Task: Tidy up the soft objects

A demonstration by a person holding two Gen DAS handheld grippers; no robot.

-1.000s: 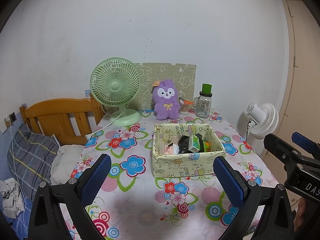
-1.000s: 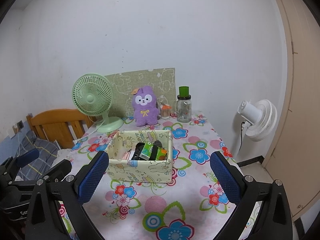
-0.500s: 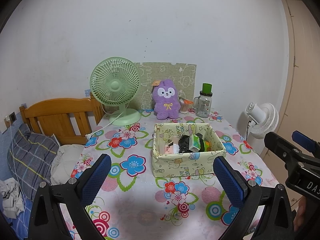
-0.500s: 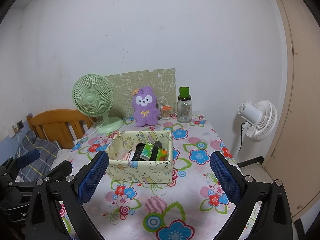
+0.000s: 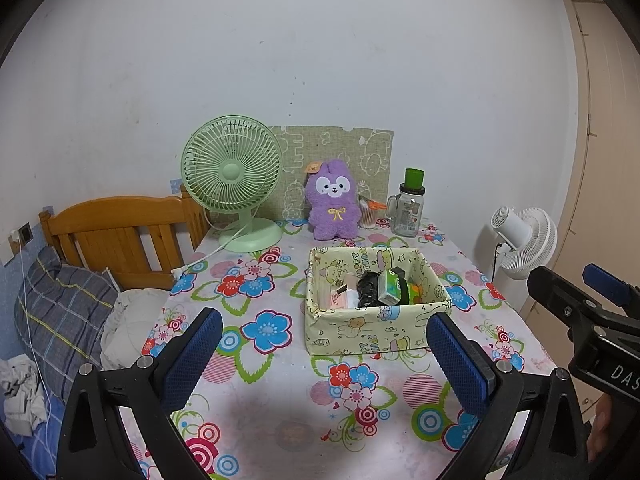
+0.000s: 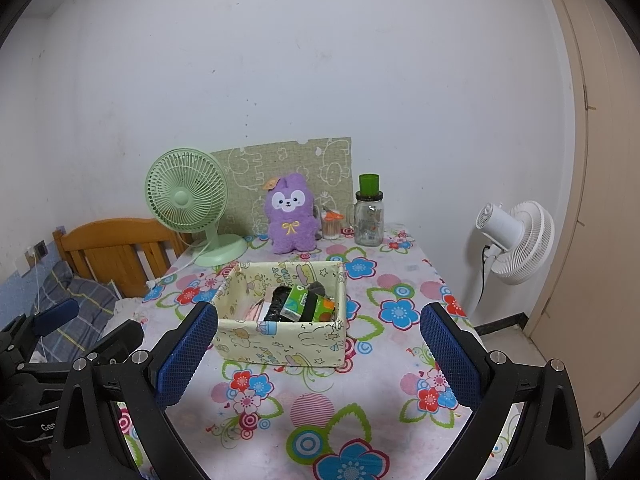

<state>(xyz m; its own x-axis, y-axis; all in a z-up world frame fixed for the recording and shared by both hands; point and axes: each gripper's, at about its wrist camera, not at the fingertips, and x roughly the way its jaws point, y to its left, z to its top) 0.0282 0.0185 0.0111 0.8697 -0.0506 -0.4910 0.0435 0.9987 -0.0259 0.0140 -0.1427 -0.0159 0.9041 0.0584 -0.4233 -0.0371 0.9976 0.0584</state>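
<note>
A purple plush bunny (image 5: pixel 333 206) (image 6: pixel 289 218) sits upright at the back of the flowered table, against a green patterned board. In front of it stands a pale yellow fabric box (image 5: pixel 372 330) (image 6: pixel 280 340) holding a green packet (image 5: pixel 390 288) (image 6: pixel 301 303), a black bundle and other small items. My left gripper (image 5: pixel 324 360) is open and empty, held low before the box. My right gripper (image 6: pixel 320 354) is also open and empty, near the box's front. Each gripper shows at the edge of the other's view.
A green desk fan (image 5: pixel 234 184) stands back left, with its cord on the cloth. A glass jar with a green lid (image 5: pixel 410 210) and a small cup are back right. A white floor fan (image 5: pixel 524 240) stands right of the table, a wooden bed headboard (image 5: pixel 116 232) left.
</note>
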